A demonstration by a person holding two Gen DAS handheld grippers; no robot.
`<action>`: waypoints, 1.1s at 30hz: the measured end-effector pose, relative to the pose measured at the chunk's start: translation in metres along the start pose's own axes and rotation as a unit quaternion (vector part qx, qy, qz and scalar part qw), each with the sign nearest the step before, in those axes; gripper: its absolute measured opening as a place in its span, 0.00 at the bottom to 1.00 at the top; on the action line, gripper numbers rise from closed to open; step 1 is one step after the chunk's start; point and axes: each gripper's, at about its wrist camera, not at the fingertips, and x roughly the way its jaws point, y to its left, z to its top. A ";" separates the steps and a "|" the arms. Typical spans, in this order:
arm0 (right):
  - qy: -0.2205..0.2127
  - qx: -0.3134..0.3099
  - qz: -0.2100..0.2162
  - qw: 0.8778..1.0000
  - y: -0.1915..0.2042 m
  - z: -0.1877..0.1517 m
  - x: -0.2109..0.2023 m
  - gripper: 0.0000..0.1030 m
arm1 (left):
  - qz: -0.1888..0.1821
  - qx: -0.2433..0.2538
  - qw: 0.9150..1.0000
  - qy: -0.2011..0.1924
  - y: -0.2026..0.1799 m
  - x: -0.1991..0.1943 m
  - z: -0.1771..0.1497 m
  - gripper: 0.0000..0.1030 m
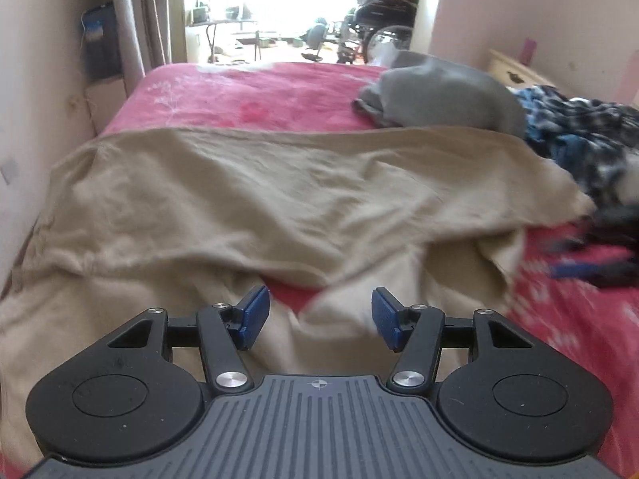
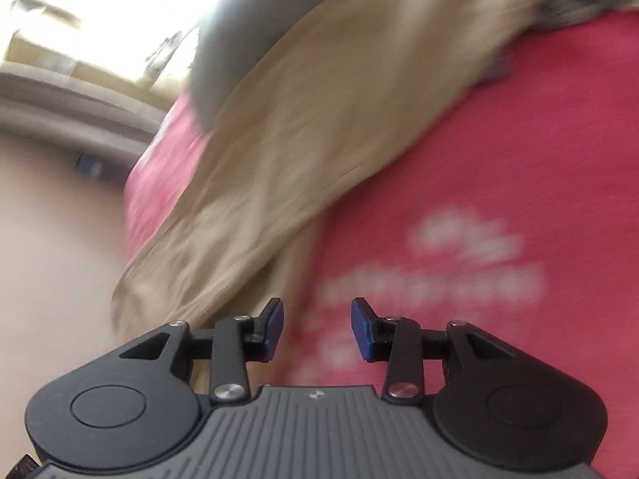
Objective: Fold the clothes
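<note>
A beige garment (image 1: 247, 195) lies spread across the pink bedspread (image 1: 255, 95), with a fold laid over its near part. My left gripper (image 1: 319, 315) hovers open just above the garment's near edge, its blue pads (image 1: 255, 311) holding nothing. In the blurred, tilted right wrist view the same beige garment (image 2: 303, 127) runs diagonally from upper right to lower left. My right gripper (image 2: 317, 327) is open over the bare pink bedspread (image 2: 499, 159), just right of the garment's edge, with nothing between its fingers.
A grey garment (image 1: 447, 92) lies bunched at the far right of the bed. A blue-and-white checked cloth (image 1: 579, 127) and dark clothes (image 1: 607, 239) are piled on the right. A wall (image 1: 36, 80) runs along the left; a bright doorway (image 1: 303, 8) lies beyond the bed.
</note>
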 end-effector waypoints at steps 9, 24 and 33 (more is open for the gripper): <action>-0.044 0.043 -0.001 0.998 0.013 -0.014 0.032 0.04 | 0.010 -0.050 0.998 0.038 0.009 -0.026 -0.042 0.56; -0.220 0.178 -0.010 0.959 -0.039 -0.101 -0.089 0.03 | 0.127 -0.090 0.983 0.093 0.049 0.015 -0.052 0.57; -0.298 0.222 -0.078 0.925 -0.085 -0.143 -0.147 0.03 | 0.133 -0.078 0.983 0.104 0.049 0.020 -0.047 0.58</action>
